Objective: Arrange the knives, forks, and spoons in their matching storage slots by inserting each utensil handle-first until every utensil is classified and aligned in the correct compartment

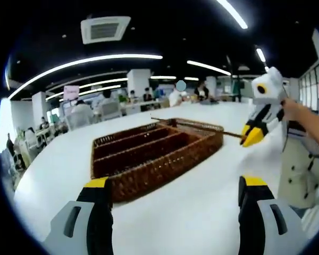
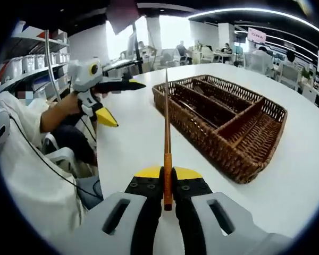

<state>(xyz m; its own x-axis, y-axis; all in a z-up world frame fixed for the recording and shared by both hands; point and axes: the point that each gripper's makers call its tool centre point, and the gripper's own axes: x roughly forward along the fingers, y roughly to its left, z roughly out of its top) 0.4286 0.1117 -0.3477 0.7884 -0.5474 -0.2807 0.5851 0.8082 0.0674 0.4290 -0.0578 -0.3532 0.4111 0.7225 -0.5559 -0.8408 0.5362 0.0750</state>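
Note:
A brown wicker tray [image 1: 149, 151] [image 2: 239, 159] with several long slots lies on the white table [image 1: 202, 207]. My right gripper [image 2: 167, 172] is shut on the orange handle of a thin utensil [image 2: 167, 122], seen edge-on, so its kind is unclear. Its far end points over the table toward the tray's near-left corner. In the left gripper view the right gripper [image 1: 251, 135] comes in from the right, holding the utensil [image 1: 202, 126] level above the tray's far end. My left gripper [image 1: 175, 183] is open with nothing in it, short of the tray's near corner. In the right gripper view the left gripper [image 2: 117, 101] is held up at the left.
A person [image 2: 26, 159] sits at the table's edge on a chair [image 2: 64, 156], holding both grippers. Shelves with white boxes [image 2: 26, 66] stand behind. Desks with people [image 1: 111, 103] fill the far room. Bare table [image 2: 133, 138] lies between the person and the tray.

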